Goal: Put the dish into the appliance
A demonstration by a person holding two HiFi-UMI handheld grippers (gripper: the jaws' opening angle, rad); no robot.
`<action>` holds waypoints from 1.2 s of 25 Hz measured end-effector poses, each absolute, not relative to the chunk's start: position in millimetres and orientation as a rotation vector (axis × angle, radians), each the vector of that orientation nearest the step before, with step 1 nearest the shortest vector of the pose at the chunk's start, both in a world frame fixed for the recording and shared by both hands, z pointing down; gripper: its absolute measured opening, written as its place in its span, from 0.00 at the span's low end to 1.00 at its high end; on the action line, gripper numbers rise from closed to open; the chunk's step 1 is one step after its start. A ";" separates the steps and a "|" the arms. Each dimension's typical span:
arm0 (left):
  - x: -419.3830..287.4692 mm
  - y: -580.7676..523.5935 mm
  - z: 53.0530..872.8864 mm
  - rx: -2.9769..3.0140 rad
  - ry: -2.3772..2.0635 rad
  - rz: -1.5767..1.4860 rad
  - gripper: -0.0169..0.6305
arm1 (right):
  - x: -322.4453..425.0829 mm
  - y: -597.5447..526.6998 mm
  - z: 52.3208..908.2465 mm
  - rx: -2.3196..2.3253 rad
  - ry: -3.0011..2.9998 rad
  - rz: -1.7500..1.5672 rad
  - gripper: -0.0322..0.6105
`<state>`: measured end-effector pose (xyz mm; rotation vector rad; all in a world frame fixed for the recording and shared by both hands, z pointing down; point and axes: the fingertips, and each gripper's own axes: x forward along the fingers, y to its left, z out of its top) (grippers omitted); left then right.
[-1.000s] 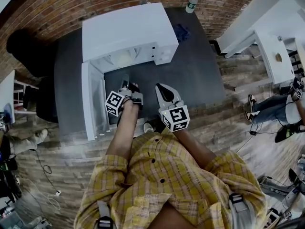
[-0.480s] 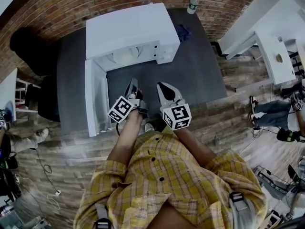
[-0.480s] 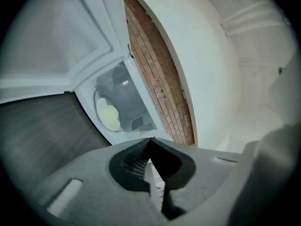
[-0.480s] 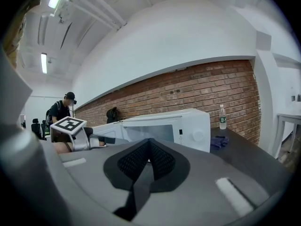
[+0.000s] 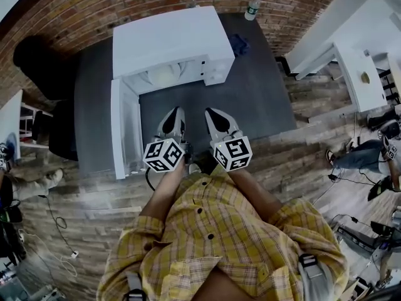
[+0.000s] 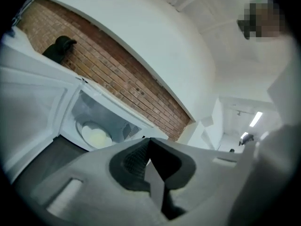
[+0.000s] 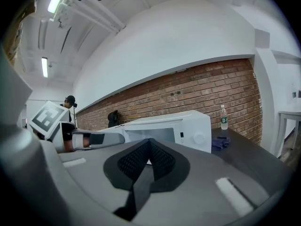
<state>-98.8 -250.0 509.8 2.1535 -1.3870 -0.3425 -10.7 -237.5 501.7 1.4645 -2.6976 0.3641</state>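
1. The dish (image 5: 164, 75) already sits inside the open cavity of the appliance (image 5: 166, 39). It lies straight ahead of our left hand-held gripper (image 5: 175, 113) and well apart from it. Our right hand-held gripper (image 5: 210, 113) is a little further off, to the dish's right.
2. Both hand-held grippers have their jaws pressed together with nothing between them, and they point at the appliance side by side.
3. The door (image 5: 123, 127) stands swung out at the left, its long edge running from the appliance toward us. It is near our left hand-held gripper, so we judge that closing it falls to that side.
4. The dish is round, pale and smooth. The appliance is a boxy white shell with a knob at its right, on a dark matte tabletop (image 5: 250, 99).
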 end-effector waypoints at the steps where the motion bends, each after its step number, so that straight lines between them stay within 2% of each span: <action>1: -97.1 -247.1 505.9 2.179 -1.404 -0.324 0.02 | -9.2 -237.8 499.2 1.471 -2.704 0.364 0.05; 15: -90.9 -217.2 480.9 2.381 -1.642 -0.139 0.02 | -16.9 -232.7 490.6 1.435 -2.754 0.320 0.05; 30: -97.2 -205.6 481.8 2.407 -1.720 -0.076 0.02 | -25.8 -225.4 481.7 1.402 -2.774 0.261 0.05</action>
